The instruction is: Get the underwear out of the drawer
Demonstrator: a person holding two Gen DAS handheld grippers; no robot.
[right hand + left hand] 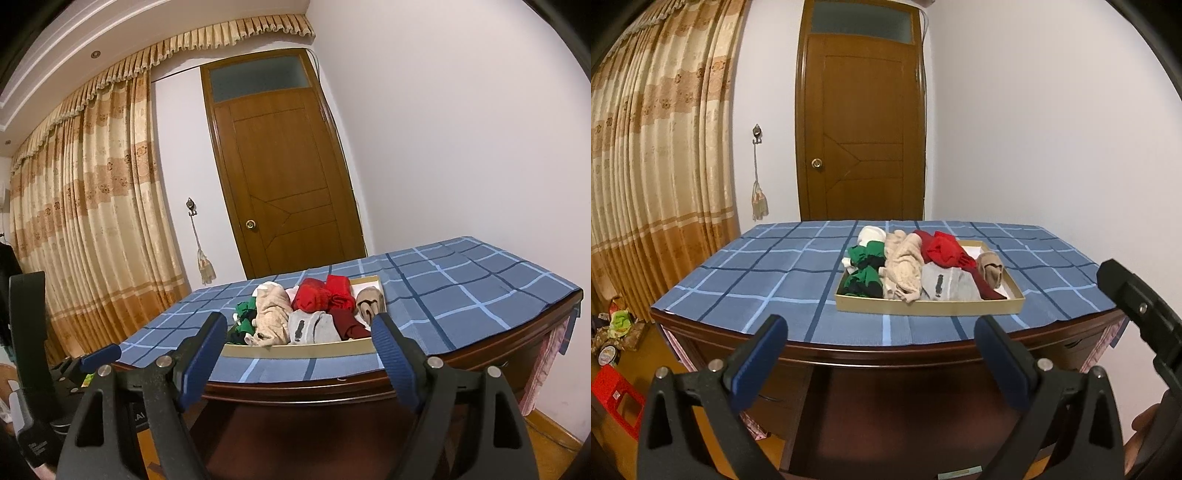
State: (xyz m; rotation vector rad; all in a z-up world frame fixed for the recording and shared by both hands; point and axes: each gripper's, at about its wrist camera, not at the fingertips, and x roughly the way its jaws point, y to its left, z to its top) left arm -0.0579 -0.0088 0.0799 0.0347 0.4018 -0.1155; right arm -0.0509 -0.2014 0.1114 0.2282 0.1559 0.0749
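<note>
Open air above heaped drawer

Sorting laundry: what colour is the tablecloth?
Blue plaid tablecloth, clearest in the left wrist view.

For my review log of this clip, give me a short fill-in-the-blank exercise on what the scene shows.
1. The shallow tray of underwear rests on a checked ____ tablecloth.
2. The door behind the table is ____.
3. The left gripper and right gripper both hold ____.
4. The bright red garment lies ____ the tray.

Missing: blue; closed; nothing; inside

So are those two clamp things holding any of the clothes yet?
No. The left hand-held gripper and right hand-held gripper are both open and empty, short of the tray.
</note>
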